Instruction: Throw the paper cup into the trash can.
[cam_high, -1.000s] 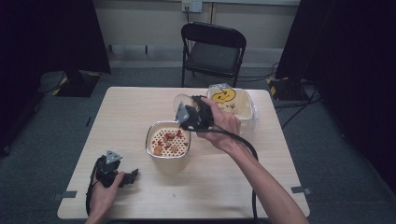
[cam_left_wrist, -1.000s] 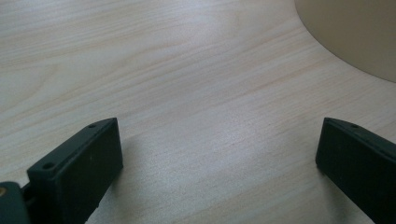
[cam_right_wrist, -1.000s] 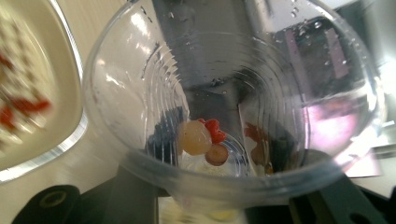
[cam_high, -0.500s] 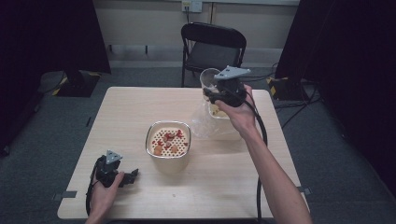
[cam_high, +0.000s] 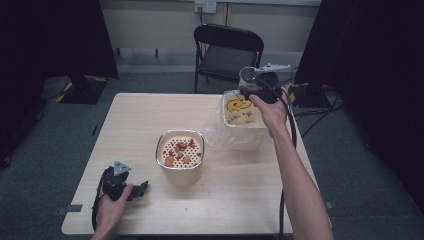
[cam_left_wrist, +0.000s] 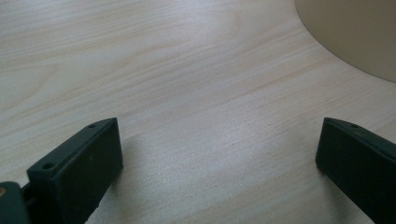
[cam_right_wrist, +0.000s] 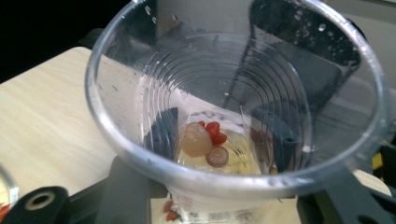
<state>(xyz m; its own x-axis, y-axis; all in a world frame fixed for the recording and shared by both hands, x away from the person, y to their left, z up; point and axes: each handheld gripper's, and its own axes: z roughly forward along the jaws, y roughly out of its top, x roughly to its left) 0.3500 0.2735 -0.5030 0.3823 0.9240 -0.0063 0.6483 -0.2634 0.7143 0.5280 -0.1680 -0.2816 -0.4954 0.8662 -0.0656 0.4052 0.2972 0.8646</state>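
at the lower left of the high view your left gripper (cam_high: 131, 189) rests idle on the table (cam_high: 145, 120), jaws spread wide with nothing between them, apparently parked near the sieve-topped tub (cam_high: 181, 156) at the centre. at the upper right, your right gripper (cam_high: 252, 87) clamps a clear plastic cup (cam_high: 248, 77) over the bag-lined bin (cam_high: 245, 125), likely to discard it. the cup stands about upright, mouth up, long axis near vertical, a few fruit scraps (cam_right_wrist: 205, 140) at its bottom.

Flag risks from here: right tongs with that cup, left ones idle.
1. The clear cup, clamped in the right tongs above the bagged box, holds a few pieces and liquid; tilting may spill them.
2. The thin wall may buckle or slip.
3. The left tongs rest open near the open-topped container; a nudge could jostle it.
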